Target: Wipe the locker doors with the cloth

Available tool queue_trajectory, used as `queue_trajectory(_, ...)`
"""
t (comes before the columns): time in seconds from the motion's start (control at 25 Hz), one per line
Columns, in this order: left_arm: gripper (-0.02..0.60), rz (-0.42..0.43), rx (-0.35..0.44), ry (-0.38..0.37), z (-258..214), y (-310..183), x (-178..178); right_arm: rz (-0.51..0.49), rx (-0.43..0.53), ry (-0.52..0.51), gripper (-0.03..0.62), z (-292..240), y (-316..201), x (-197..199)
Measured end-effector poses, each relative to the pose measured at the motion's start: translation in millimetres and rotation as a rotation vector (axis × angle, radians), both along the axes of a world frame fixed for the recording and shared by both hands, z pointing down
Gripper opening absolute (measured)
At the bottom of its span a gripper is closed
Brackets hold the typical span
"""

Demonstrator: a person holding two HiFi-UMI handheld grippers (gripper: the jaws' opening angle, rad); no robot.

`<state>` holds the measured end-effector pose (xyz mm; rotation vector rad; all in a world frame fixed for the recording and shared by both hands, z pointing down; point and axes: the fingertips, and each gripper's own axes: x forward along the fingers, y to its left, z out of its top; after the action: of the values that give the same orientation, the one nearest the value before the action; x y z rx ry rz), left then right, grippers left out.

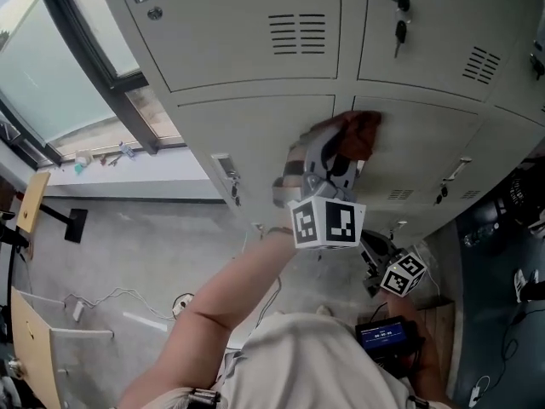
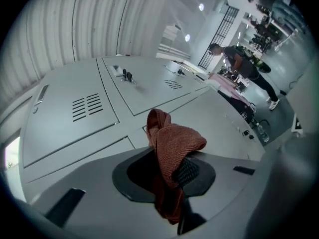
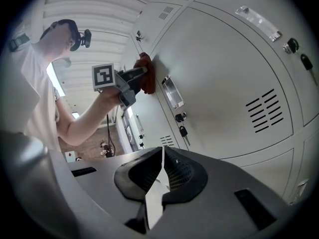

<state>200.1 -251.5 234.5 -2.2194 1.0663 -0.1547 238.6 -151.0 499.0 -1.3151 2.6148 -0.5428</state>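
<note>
A rust-red cloth is pressed against a grey locker door, held by my left gripper, which is shut on it. In the left gripper view the cloth bunches up between the jaws and hides most of them. From the right gripper view the cloth touches the door beside the left gripper. My right gripper hangs low by the person's body, away from the lockers. Its jaws are closed together with nothing between them.
Grey locker doors with vent slots, keys and label holders fill the wall. A window and sill lie at the left. Cables lie on the concrete floor. A person bends over far down the room.
</note>
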Motion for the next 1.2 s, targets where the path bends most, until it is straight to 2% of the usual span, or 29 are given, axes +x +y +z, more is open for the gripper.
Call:
queue_trajectory(0.12, 0.077, -0.061, -0.017, 0.041, 11, -10, -34, -0.025, -0.001, 0.021, 0.023, -2, -1, -8)
queue_trajectory(0.4, 0.077, -0.204, -0.005, 0.179, 20, -38, -154, -0.089, -0.029, 0.065, 0.023, 4, -3, -34)
queue_trajectory(0.6, 0.077, -0.335, -0.054, 0.32, 26, -59, -245, -0.13, -0.036, 0.09, 0.023, 5, -7, -53)
queue_trajectory(0.76, 0.077, -0.39, -0.092, 0.367, 40, -70, -296, -0.148, -0.038, 0.107, 0.023, 3, -10, -62)
queue_trajectory(0.84, 0.077, -0.429, -0.117, 0.384, 49, -75, -316, -0.149, -0.039, 0.108, 0.023, 3, -10, -64)
queue_trajectory(1.0, 0.077, -0.572, -0.194, 0.381, 80, -80, -342, -0.15, -0.046, 0.105, 0.023, 5, -9, -66)
queue_trajectory(1.08, 0.077, -0.602, -0.223, 0.363, 93, -79, -331, -0.142, -0.047, 0.101, 0.023, 5, -9, -63)
queue_trajectory(1.2, 0.077, -0.61, -0.202, 0.359, 95, -70, -301, -0.117, -0.041, 0.087, 0.023, 4, -7, -53)
